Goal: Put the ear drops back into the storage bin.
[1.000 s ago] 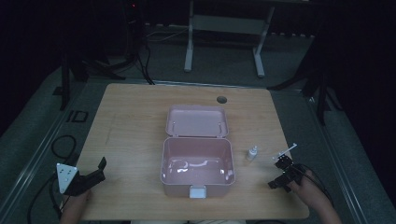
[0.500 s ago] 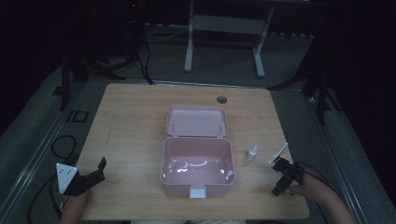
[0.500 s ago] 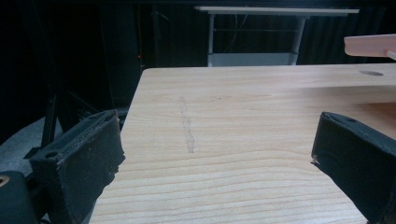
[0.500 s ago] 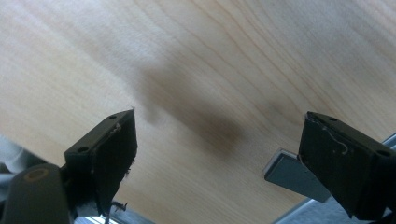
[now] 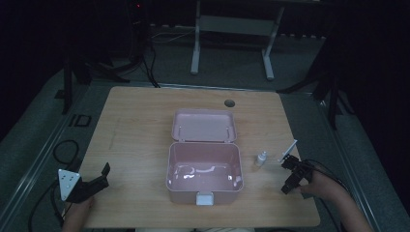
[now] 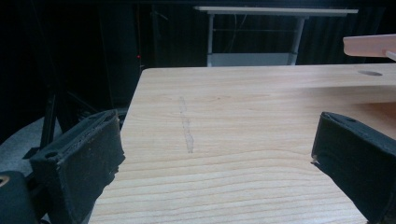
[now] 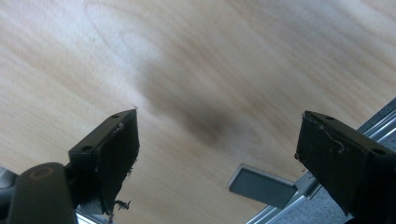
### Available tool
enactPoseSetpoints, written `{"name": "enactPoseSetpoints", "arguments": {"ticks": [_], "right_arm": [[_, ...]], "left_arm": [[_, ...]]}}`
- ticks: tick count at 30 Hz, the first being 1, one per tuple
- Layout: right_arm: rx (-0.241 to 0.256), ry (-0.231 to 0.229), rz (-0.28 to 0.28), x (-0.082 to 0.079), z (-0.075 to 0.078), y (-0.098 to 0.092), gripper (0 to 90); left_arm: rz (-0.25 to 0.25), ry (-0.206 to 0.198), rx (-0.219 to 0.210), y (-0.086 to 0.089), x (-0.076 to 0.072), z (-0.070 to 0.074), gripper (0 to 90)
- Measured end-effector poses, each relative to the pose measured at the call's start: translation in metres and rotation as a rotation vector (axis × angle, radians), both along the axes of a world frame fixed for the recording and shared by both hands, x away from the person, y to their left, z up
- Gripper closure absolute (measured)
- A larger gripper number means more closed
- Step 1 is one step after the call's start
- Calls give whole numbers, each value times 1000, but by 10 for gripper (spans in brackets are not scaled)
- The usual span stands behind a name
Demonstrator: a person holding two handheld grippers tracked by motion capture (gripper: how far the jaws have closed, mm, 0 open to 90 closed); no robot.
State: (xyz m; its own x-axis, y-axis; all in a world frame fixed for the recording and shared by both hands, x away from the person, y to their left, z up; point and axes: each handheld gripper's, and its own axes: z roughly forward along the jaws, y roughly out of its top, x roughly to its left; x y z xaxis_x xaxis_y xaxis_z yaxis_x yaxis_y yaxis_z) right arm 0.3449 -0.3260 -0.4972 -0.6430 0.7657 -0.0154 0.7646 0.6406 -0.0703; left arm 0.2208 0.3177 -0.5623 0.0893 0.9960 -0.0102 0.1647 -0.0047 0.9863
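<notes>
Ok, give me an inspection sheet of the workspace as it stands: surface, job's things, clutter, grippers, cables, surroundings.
Surface: wooden table, round hole near far edge, faint streak on the wood.
Job's things: open pink box, lid laid back, pale shapes inside too dim to identify; small white bottle upright to its right.
Clutter: nothing seen.
Grippers: left gripper open at the near left corner; right gripper open near the bottle, holding nothing.
Cables: one loops on the floor at left; another trails from the right gripper.
Surroundings: dark room, metal stand behind the table.
</notes>
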Motion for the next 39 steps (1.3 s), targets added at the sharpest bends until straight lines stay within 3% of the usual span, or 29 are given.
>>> {"name": "enactPoseSetpoints", "arguments": {"ticks": [9, 18, 28, 37, 39], "right_arm": [[-14, 9, -14, 22, 4, 10, 143], [4, -10, 29, 43, 10, 40, 162], [14, 9, 58, 67, 6, 67, 163], [18, 25, 52, 84, -3, 80, 228], [22, 24, 52, 86, -4, 83, 278]], "left_arm": [[-2, 0, 0, 0, 0, 0, 20], [-5, 0, -6, 1, 0, 0, 20], [-8, 0, -6, 1, 0, 0, 20], [-10, 0, -6, 1, 0, 0, 20], [-10, 0, -5, 1, 0, 0, 20]]}}
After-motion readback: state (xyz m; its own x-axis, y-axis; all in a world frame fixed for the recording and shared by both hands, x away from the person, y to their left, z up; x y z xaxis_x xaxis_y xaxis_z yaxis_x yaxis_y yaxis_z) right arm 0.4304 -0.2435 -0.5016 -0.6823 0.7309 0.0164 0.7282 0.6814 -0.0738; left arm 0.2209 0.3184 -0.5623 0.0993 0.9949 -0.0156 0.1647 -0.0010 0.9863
